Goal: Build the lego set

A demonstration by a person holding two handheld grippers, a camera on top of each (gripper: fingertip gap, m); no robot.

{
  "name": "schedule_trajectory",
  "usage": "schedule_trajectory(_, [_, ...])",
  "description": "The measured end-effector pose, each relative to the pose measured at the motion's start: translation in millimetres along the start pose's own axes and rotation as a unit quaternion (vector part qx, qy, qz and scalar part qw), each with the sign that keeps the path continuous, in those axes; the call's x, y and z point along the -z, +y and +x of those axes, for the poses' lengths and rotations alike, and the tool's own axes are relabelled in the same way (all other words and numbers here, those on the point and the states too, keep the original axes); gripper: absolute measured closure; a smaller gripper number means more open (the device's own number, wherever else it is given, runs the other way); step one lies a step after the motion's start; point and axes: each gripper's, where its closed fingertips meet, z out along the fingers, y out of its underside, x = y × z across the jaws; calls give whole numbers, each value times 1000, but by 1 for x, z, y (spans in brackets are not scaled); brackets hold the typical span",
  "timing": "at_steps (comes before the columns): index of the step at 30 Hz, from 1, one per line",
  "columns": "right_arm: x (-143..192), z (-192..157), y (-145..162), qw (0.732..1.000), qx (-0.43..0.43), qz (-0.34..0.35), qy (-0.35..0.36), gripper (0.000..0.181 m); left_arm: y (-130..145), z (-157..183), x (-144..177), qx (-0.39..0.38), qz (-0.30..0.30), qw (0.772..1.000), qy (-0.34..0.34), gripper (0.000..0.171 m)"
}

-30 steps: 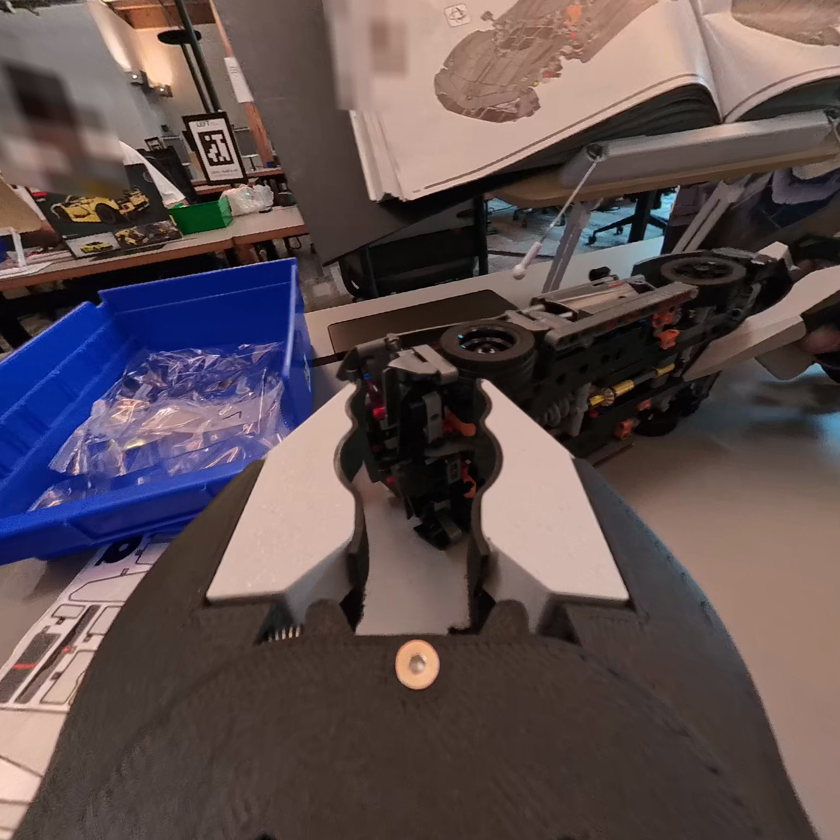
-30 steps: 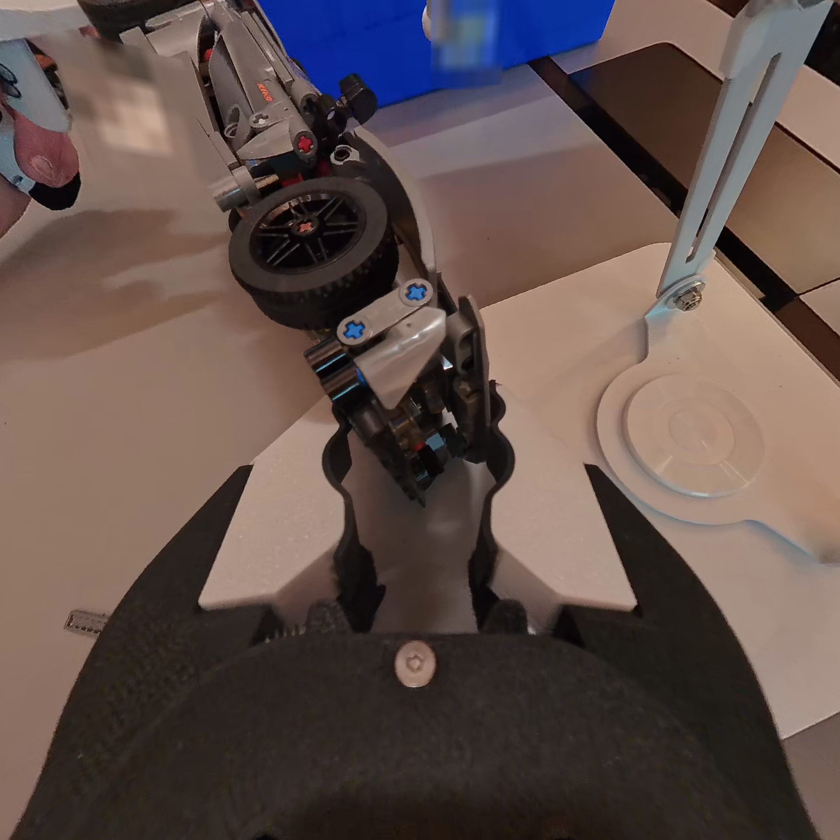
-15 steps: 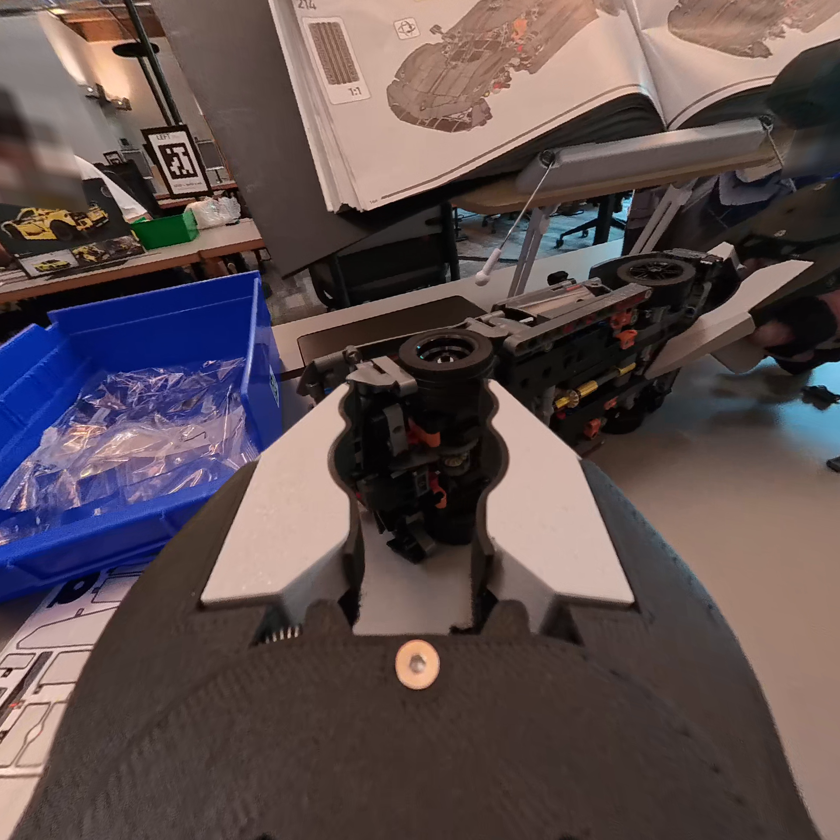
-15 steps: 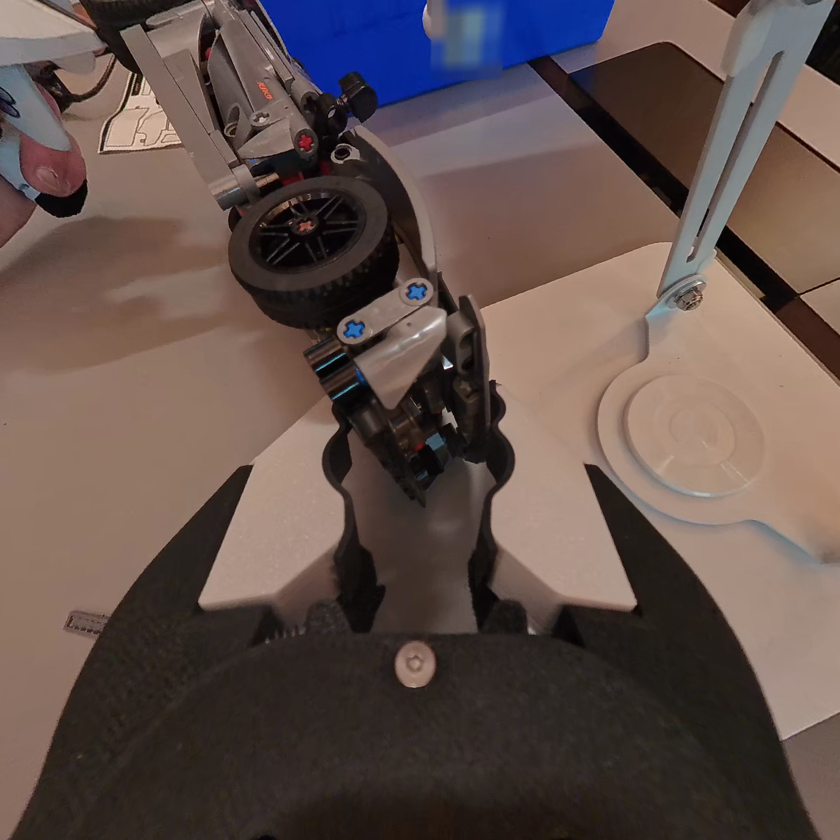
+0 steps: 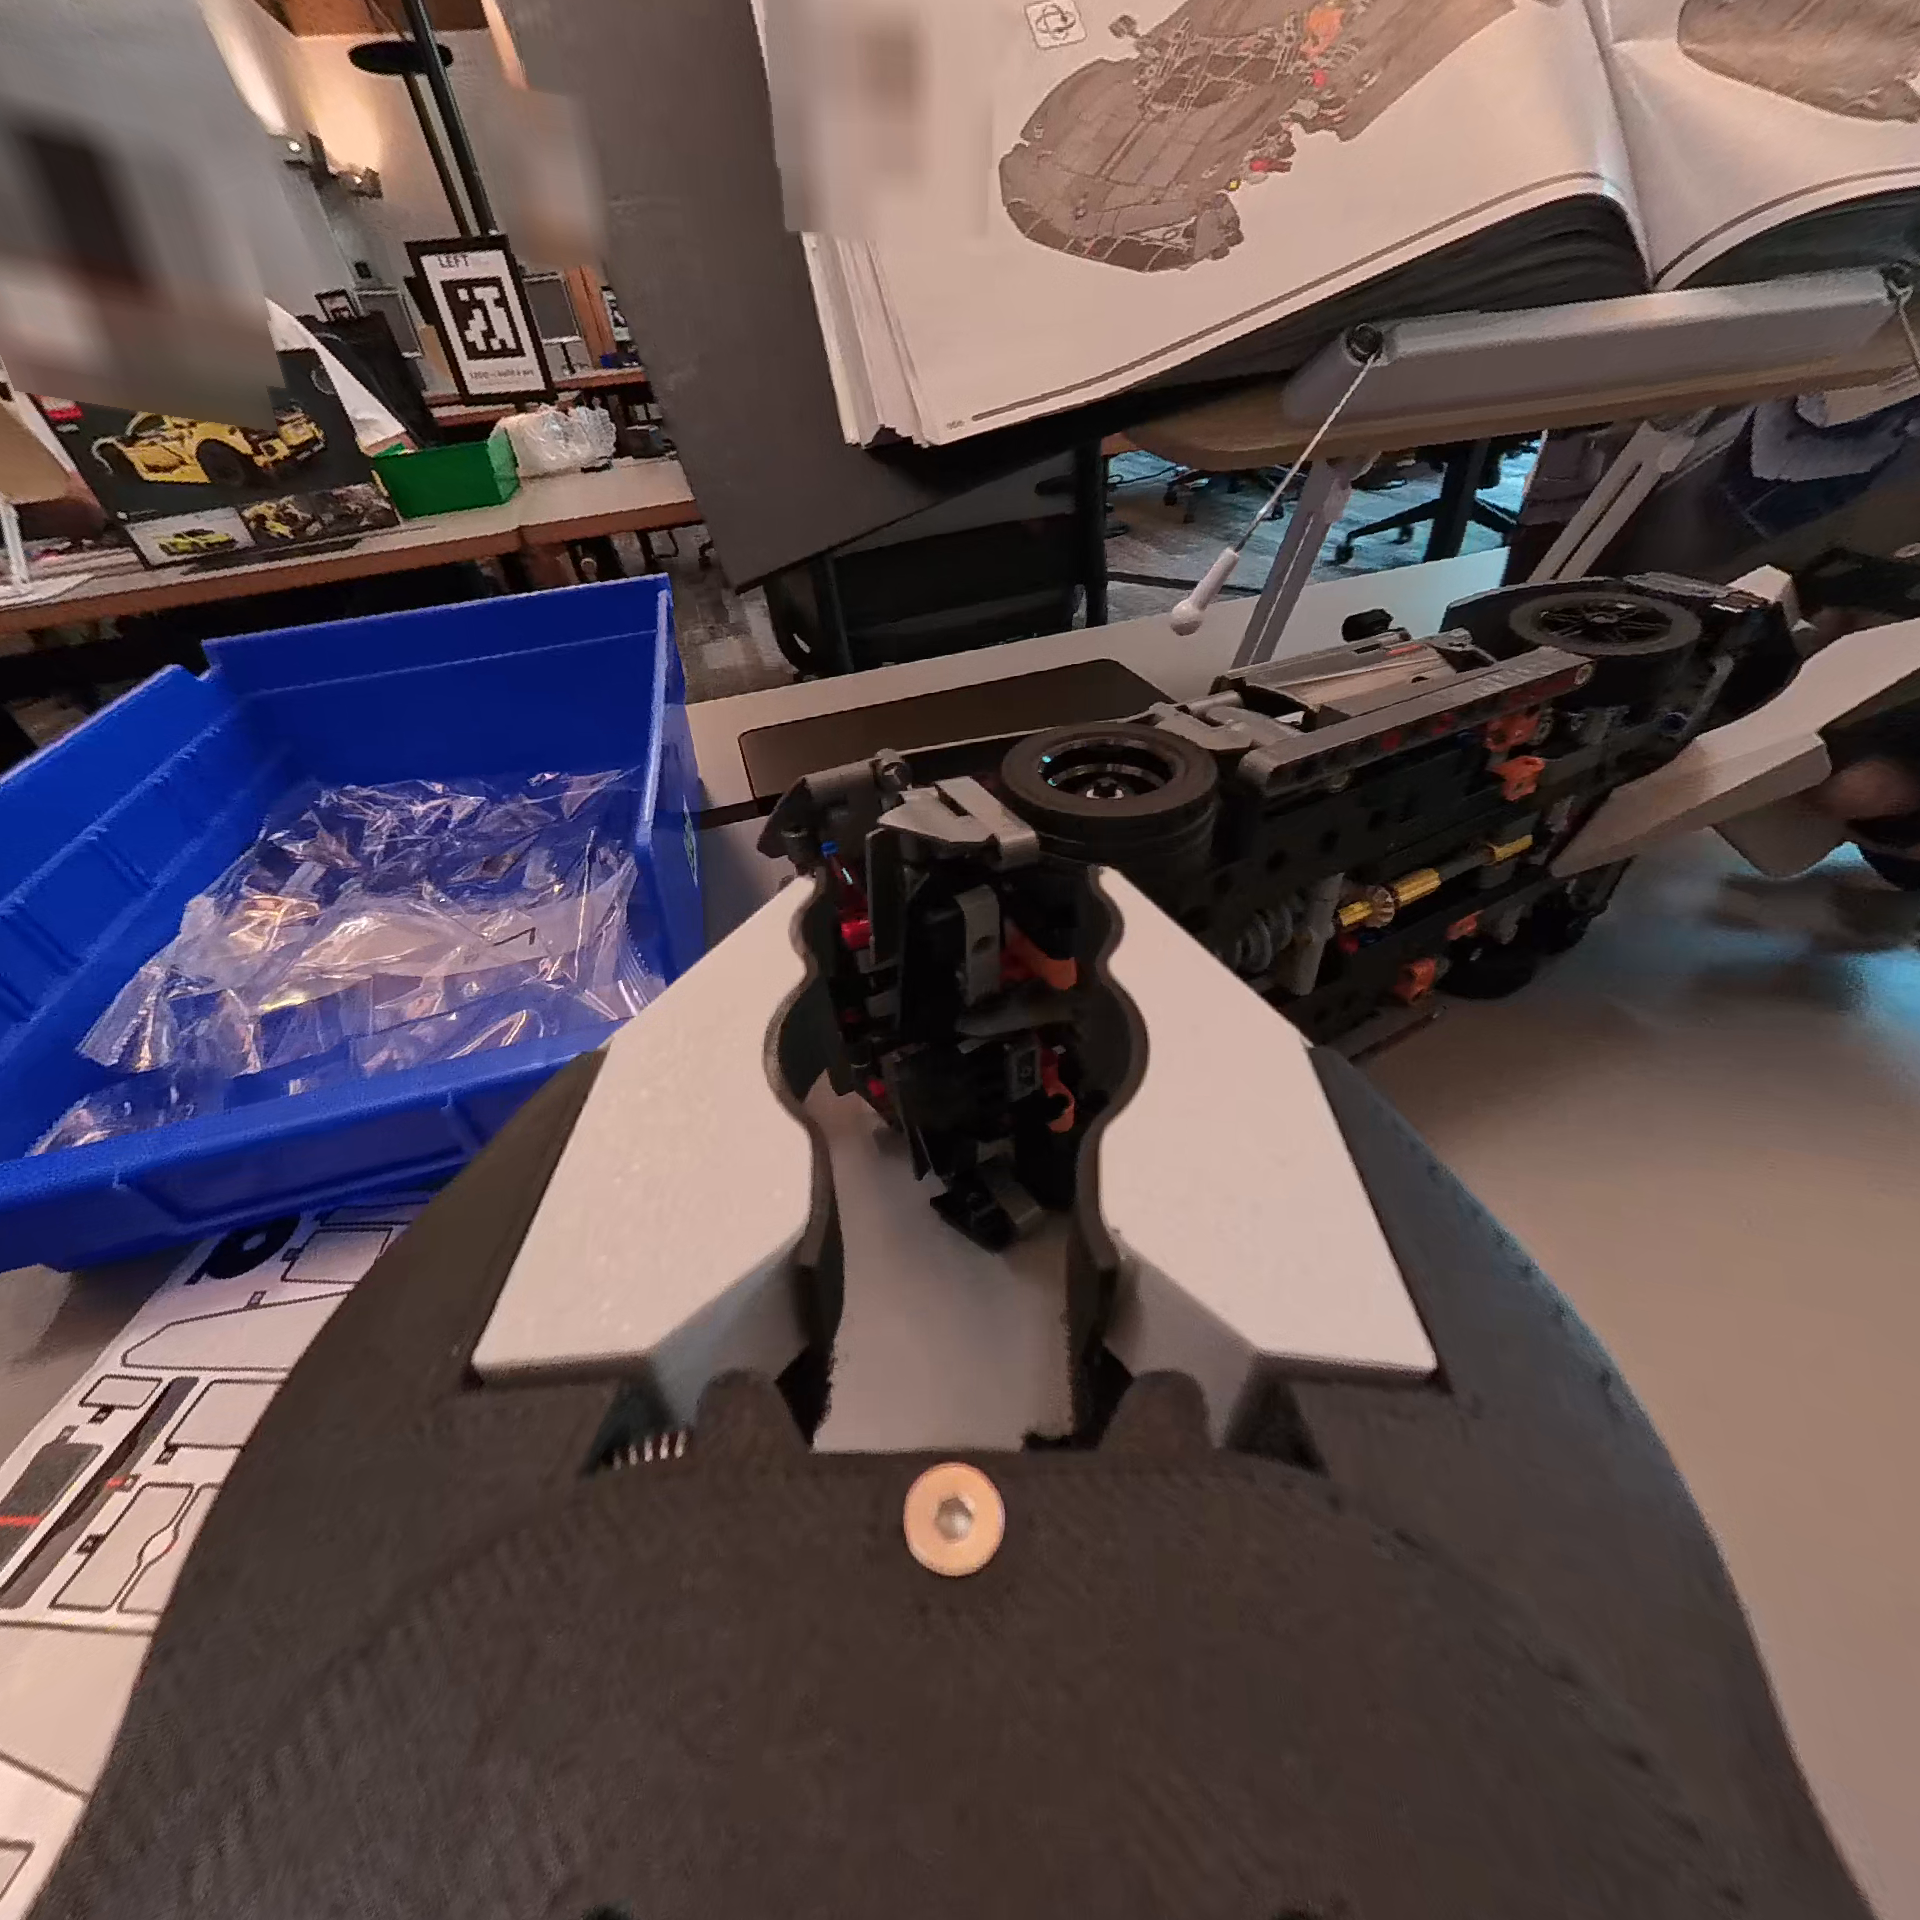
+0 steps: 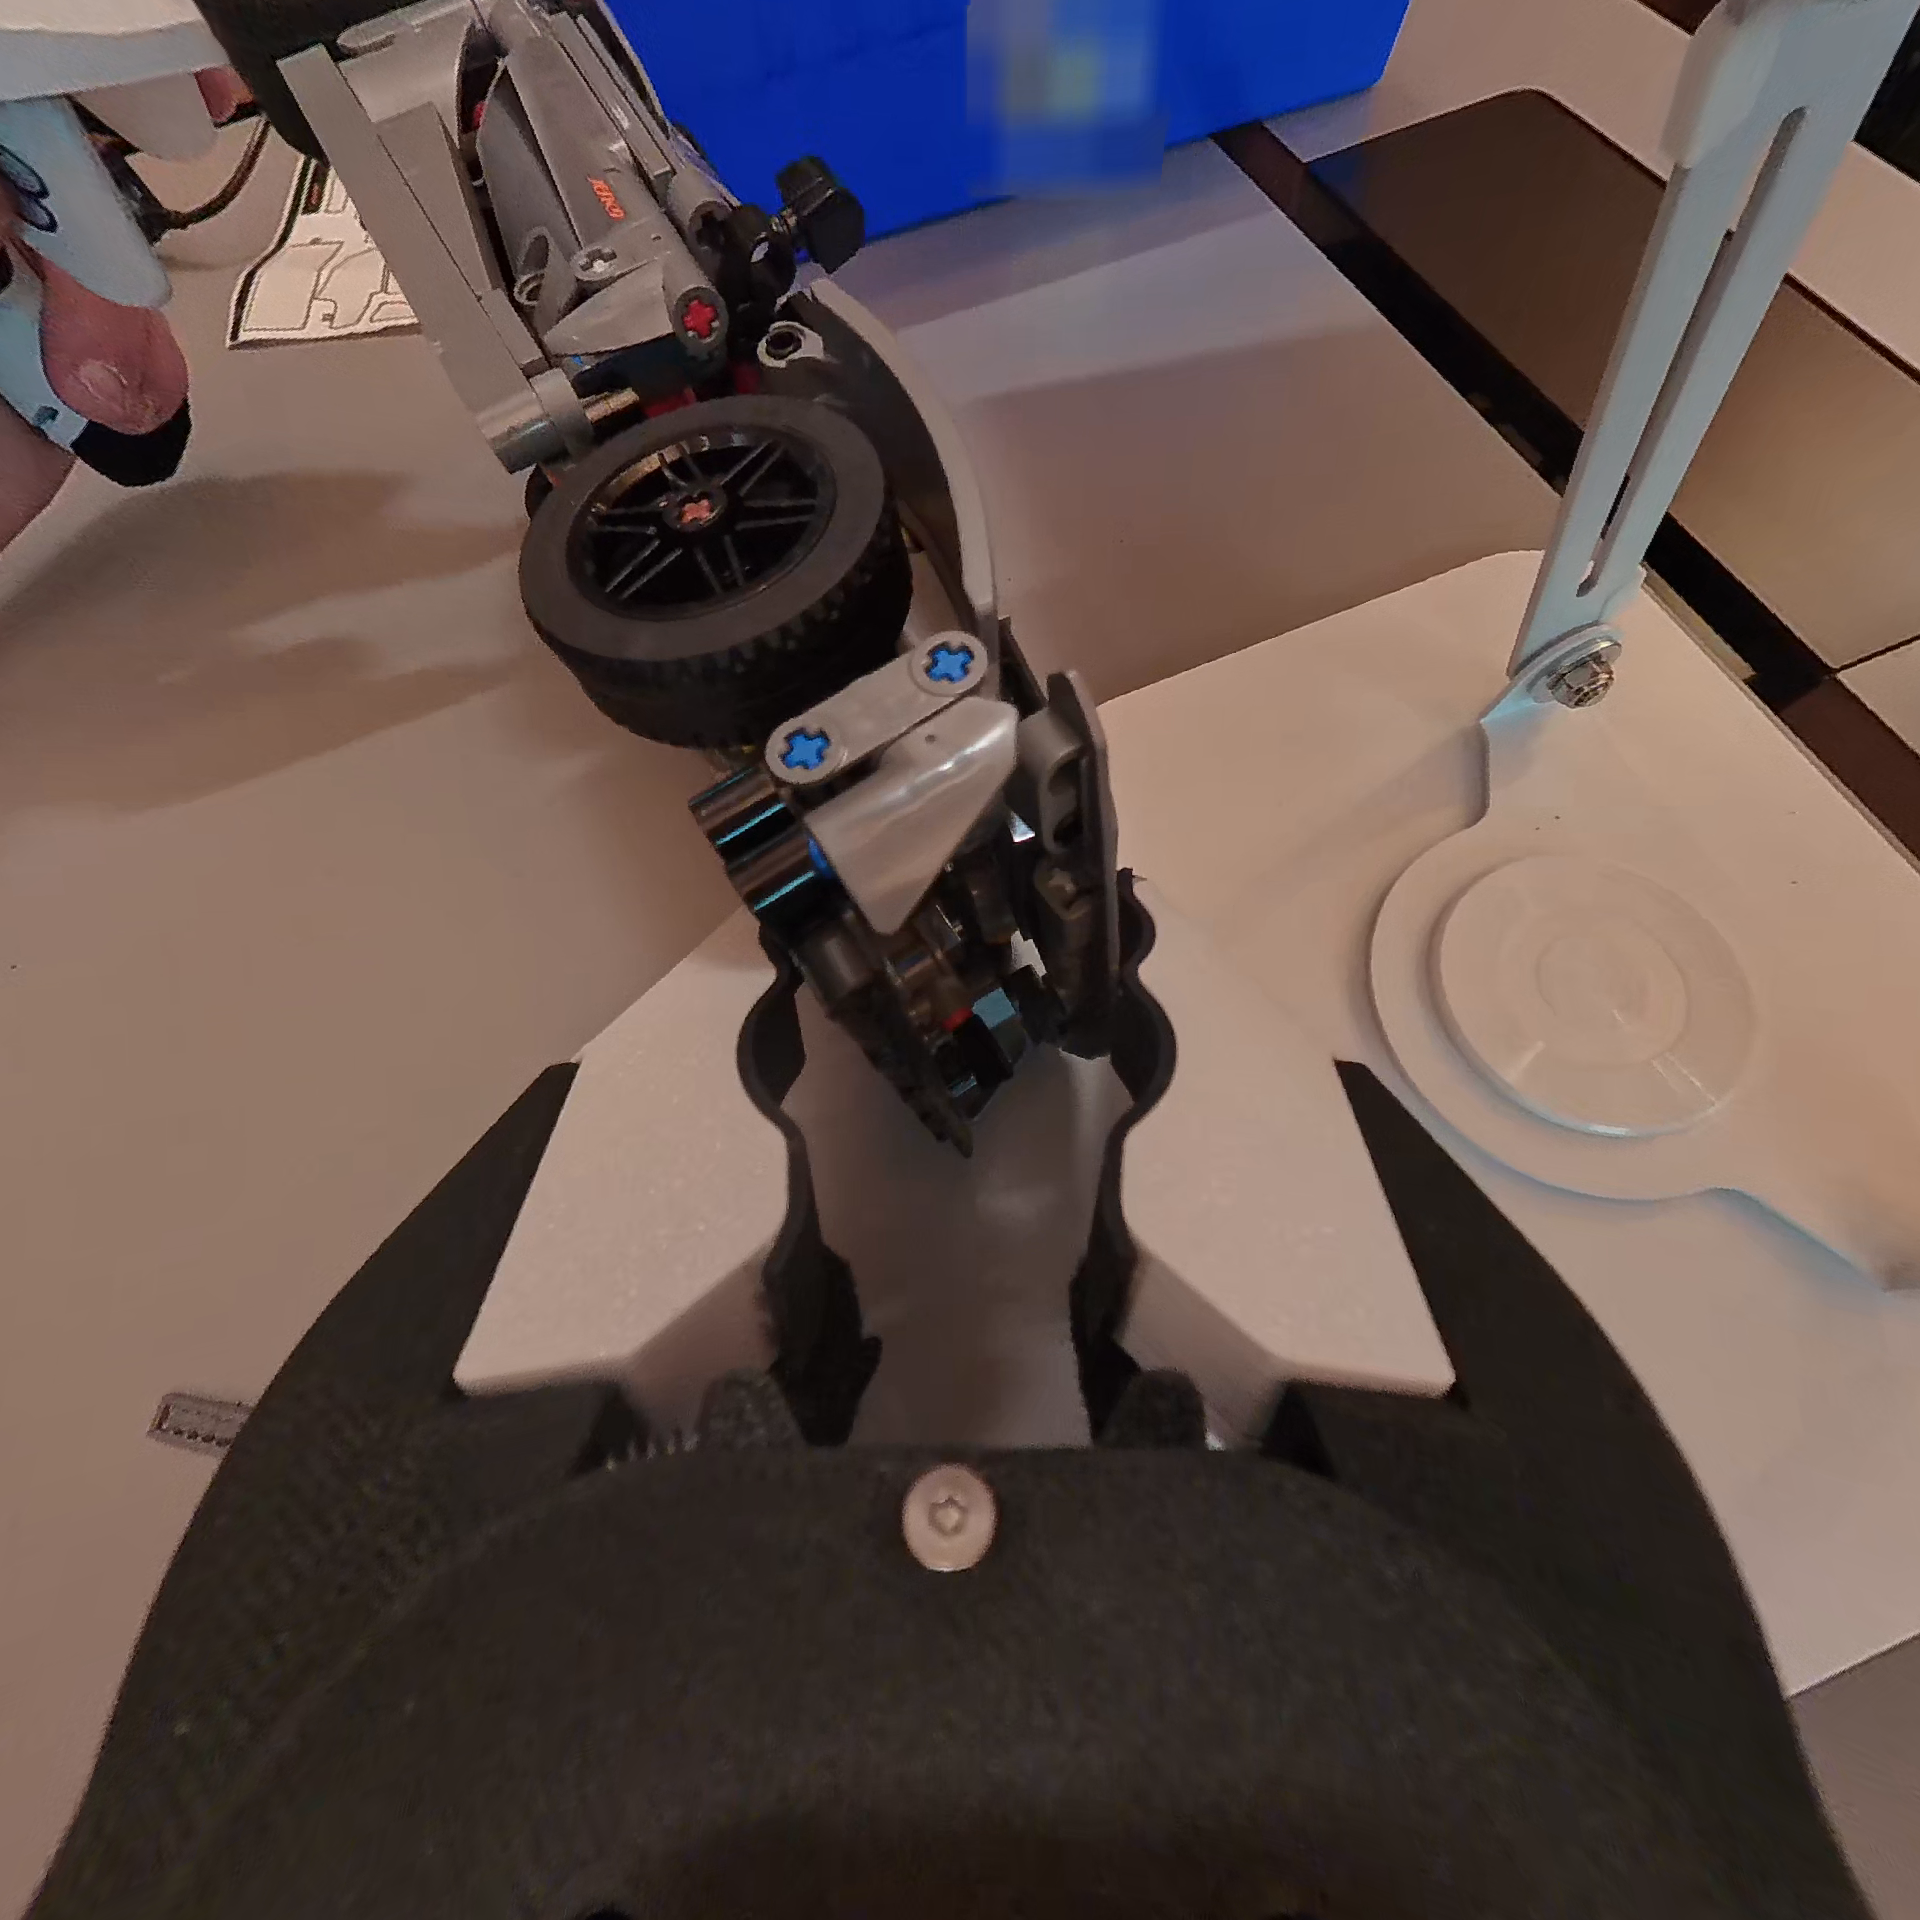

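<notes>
A dark grey and black lego car (image 5: pixel 1351 810) with black wheels lies on its side above the light table. My left gripper (image 5: pixel 956 914) is shut on its near end in the left wrist view. The car runs off to the right, where a grey finger (image 5: pixel 1704 779) of the right gripper holds the far end. In the right wrist view my right gripper (image 6: pixel 956 935) is shut on the car (image 6: pixel 717 540) just behind a wheel. A pale finger (image 6: pixel 94 42) of the left gripper and a hand (image 6: pixel 104 364) show at the top left.
A blue bin (image 5: pixel 312 665) of clear plastic bags (image 5: pixel 364 914) stands left of the car. An open instruction book (image 5: pixel 1351 208) rests on a raised stand behind it. A sticker sheet (image 5: pixel 125 1455) lies near left. A white stand base (image 6: pixel 1558 987) with an upright bracket (image 6: pixel 1683 343) is at the right.
Both grippers keep their hold on the car. The left gripper swung a little around the car's end half a second ago and is back near its earlier pose. The right view barely changed.
</notes>
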Motion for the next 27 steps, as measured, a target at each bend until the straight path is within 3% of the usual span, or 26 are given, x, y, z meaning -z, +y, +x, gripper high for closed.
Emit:
schedule_trajectory(9, [0, 0, 0, 1000, 1, 0, 0, 125, 2, 15, -3, -80, -20, 997, 7, 118])
schedule_trajectory(13, [0, 0, 1, 1000, 0, 0, -2, 125, 9, 6, 6, -46, -29, 998, 21, 115])
schedule_trajectory(19, [-1, 0, 3, 1000, 1, -6, -2, 122, 49, 7, -2, 85, -109, 986, 95, 112])
schedule_trajectory(27, [-11, 2, 5, 1000, 5, -17, 12, 110, 46, 8, -12, 107, -103, 981, 123, 113])
